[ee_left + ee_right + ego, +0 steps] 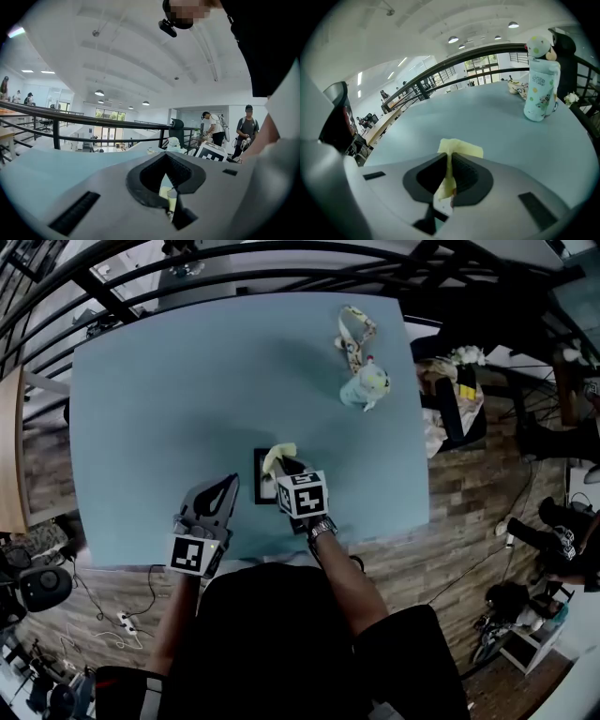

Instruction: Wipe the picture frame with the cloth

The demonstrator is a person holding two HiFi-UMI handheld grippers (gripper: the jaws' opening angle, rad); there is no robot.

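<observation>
At the near edge of the table (159,418), the left gripper (229,486) rests on the blue top. Its jaws are closed to a point with nothing clearly gripped. A small gap behind the tips shows something pale yellow that I cannot make out.

Just to its right, the right gripper (284,465) is clamped on the yellow cloth (277,456). In its own view the cloth runs pinched between the two dark pads and fans out past the tips.

The picture frame (262,486) is dark and lies flat on the table, right under this gripper and the cloth. It is close beside the left gripper's tips.

Farther back, toward the right side of the table, a pale bottle (364,385) stands upright. A patterned strap (354,334) lies just behind it.
</observation>
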